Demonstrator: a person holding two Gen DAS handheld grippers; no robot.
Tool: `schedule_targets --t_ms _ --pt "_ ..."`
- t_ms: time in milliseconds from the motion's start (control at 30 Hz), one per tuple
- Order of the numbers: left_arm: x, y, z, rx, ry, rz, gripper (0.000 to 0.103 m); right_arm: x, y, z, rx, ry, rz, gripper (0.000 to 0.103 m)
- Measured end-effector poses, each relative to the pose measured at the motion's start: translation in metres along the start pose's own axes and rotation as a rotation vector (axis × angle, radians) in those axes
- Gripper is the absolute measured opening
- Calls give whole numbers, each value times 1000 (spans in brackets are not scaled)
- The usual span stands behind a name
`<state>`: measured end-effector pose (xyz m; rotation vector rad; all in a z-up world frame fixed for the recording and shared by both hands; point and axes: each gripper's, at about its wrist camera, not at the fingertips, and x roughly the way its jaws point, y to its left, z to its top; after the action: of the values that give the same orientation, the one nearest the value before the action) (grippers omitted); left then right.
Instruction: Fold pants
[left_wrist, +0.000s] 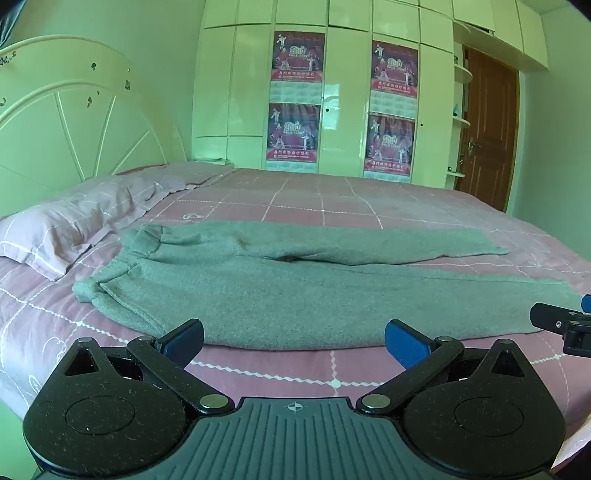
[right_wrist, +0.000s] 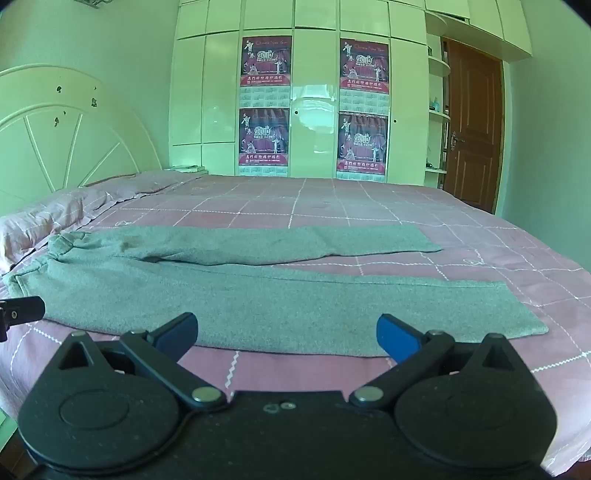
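Grey pants (left_wrist: 280, 291) lie spread flat on the pink checked bed (left_wrist: 332, 199), waistband to the left by the pillow, both legs stretching right. The same pants (right_wrist: 258, 295) fill the middle of the right wrist view, leg ends at the right. My left gripper (left_wrist: 294, 338) hovers over the near bed edge just short of the near leg, open, nothing between its blue pads. My right gripper (right_wrist: 286, 332) is likewise open and empty in front of the near leg's edge. Each view catches a black finger tip of the other gripper at its side edge.
A pink pillow (left_wrist: 55, 229) lies at the left below a white headboard (left_wrist: 74, 122). White wardrobes with red posters (left_wrist: 295, 99) stand behind the bed, a brown door (left_wrist: 487, 125) at the right. Pink sheet shows beyond the pants.
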<state>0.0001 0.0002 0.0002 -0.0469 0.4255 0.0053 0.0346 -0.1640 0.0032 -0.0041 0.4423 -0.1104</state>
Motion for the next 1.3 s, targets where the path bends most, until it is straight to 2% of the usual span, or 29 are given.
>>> schedule_targets --t_ms 1300 --pt "-1 -1 0 9 -12 -3 103 -1 4 1 6 4 -2 97"
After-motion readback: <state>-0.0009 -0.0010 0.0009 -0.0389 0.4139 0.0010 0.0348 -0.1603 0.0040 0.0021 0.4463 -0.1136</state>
